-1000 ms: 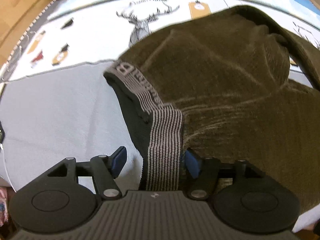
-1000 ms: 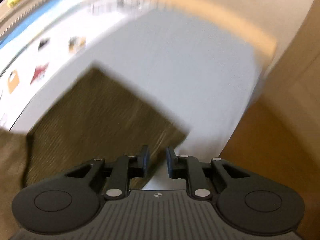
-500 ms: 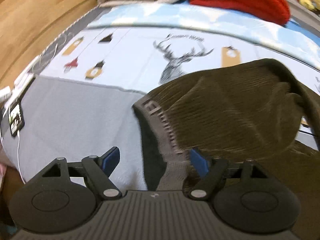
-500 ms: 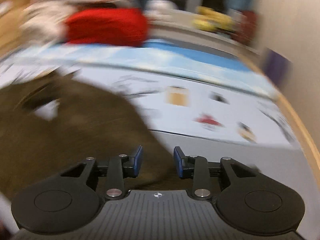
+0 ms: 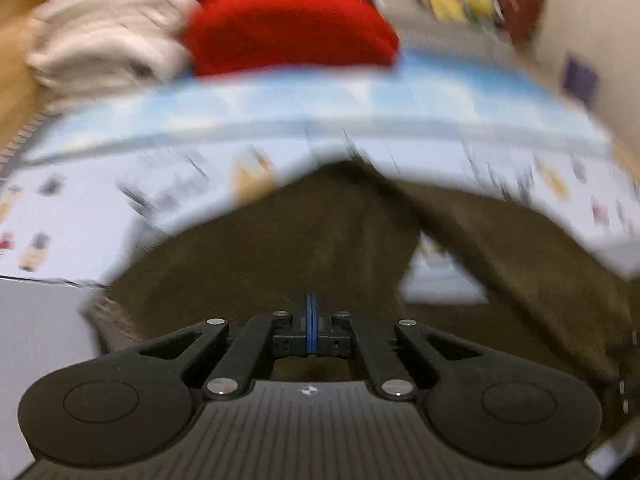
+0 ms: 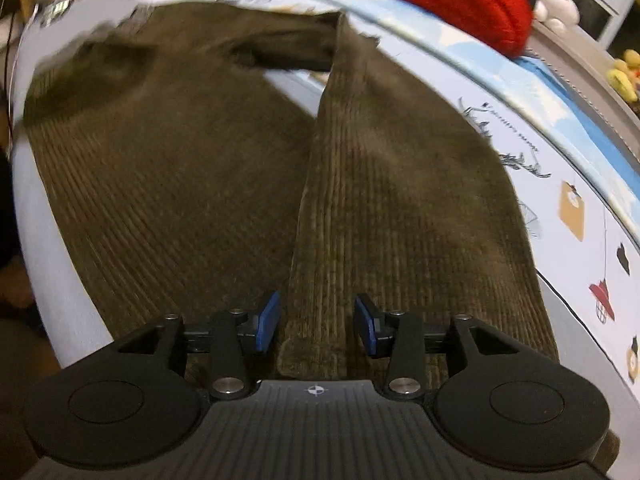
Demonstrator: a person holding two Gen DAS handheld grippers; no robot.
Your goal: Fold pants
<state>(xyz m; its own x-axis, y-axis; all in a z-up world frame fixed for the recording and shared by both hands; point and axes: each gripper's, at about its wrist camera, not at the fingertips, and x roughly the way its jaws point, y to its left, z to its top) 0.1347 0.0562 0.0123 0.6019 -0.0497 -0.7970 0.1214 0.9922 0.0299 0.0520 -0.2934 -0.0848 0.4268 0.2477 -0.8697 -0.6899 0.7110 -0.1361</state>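
The right gripper point(image 6: 316, 322) is held with its blue pads apart astride the hem of one leg of the olive corduroy pants point(image 6: 192, 168), apparently so that the hem can be pinched for a fold. The left gripper point(image 5: 312, 326) is seen with pads pressed together and no cloth visibly between them. The pants are spread on a printed bedsheet point(image 6: 568, 152). Beyond, a red blanket point(image 5: 288, 32) and cream bedding point(image 5: 104, 44) are stacked, well clear.
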